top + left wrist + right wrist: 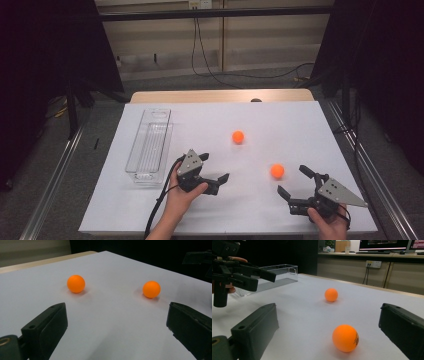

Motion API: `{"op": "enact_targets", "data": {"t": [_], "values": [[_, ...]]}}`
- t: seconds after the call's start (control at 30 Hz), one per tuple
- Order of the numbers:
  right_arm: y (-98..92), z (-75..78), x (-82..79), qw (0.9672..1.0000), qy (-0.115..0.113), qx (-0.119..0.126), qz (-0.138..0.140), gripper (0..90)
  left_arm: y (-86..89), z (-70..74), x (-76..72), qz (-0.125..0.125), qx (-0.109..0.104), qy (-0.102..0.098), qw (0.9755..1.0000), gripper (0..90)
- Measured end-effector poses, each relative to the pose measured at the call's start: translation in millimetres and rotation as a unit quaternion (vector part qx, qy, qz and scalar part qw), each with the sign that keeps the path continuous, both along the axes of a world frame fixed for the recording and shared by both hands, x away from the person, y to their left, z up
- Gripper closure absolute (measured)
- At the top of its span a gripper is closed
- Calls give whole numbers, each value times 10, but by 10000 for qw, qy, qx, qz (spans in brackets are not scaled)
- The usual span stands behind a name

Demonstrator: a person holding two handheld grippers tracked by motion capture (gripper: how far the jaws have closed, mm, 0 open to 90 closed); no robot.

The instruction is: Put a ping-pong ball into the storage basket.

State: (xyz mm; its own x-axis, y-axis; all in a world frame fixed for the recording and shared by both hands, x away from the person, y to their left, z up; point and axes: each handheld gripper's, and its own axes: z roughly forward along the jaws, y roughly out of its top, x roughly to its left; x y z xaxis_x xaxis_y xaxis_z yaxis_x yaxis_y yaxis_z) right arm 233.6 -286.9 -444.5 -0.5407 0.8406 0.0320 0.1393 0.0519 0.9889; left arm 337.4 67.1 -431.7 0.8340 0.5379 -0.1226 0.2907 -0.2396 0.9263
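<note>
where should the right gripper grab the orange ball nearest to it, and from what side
Grip the near orange ball across its widest middle, one jaw on each side. It is round and smooth, so a pinch off-centre would likely squirt it away. It lies free on the white table cover, just ahead of the open right gripper, so a straight, low advance from the person's side looks best.

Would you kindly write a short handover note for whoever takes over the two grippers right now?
Left gripper: open, holding nothing, low over the white sheet beside the clear plastic bin, jaws towards the balls.
Right gripper: open, holding nothing, jaws facing the near orange ball, not touching it.
Things: the near orange ball lies loose on the sheet just ahead of the right gripper; the far orange ball lies mid-sheet; the bin stands at the sheet's left edge and looks empty.
Done: nothing gripped or binned so far.
Left: probably grasp each ball and put it in the bin, the near one first.
</note>
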Motion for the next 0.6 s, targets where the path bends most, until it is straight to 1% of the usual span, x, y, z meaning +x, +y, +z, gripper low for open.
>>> {"op": "enact_targets", "data": {"t": [0.6], "values": [[-2,-2,5,10000,8,23,7,19,-90,-6,27,-82,126,30,9999,36]]}}
